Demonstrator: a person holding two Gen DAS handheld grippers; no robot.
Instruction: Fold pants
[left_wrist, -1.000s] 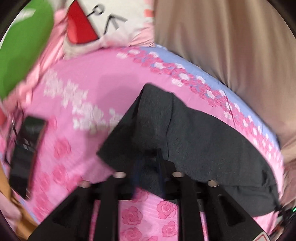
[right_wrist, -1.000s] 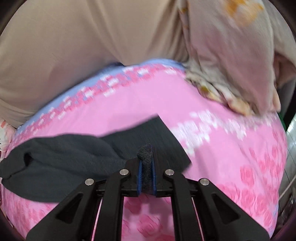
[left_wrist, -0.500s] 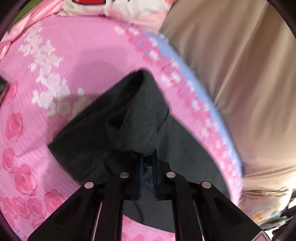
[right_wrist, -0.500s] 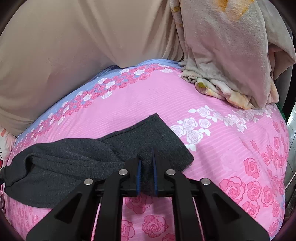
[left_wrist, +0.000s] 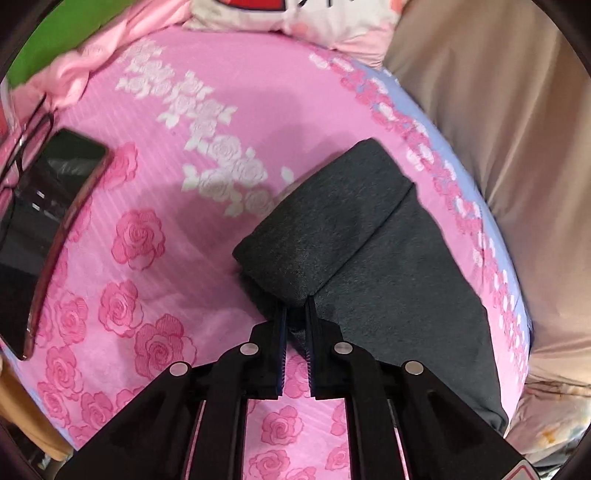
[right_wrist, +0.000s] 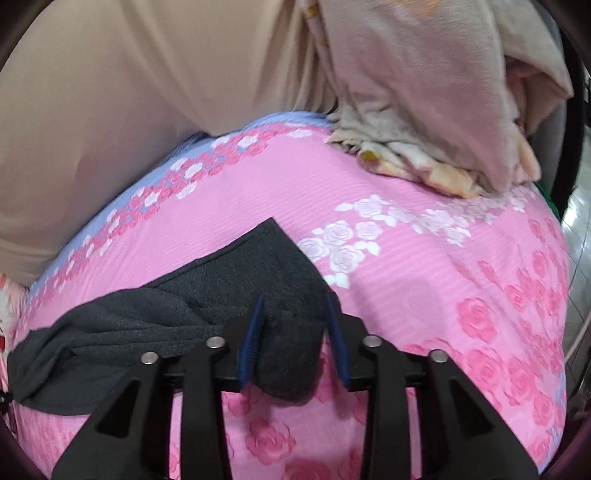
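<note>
Dark grey pants (left_wrist: 369, 251) lie on a pink rose-print bed sheet (left_wrist: 177, 221), with one end folded over on top. My left gripper (left_wrist: 295, 306) is nearly shut and pinches the near edge of the folded flap. In the right wrist view the pants (right_wrist: 207, 295) stretch to the left across the sheet. My right gripper (right_wrist: 293, 306) has its jaws apart, and a bunched corner of the pants lies loose between them.
A black phone (left_wrist: 48, 221) and thin-framed glasses (left_wrist: 26, 147) lie at the left of the bed. A white and red pillow (left_wrist: 295, 14) is at the head. A beige curtain (right_wrist: 147, 81) hangs behind. A crumpled blanket (right_wrist: 424, 122) sits at the back right.
My left gripper has laid the folded end of the pants down flat onto the rest. My right gripper has opened and let go of the pants corner.
</note>
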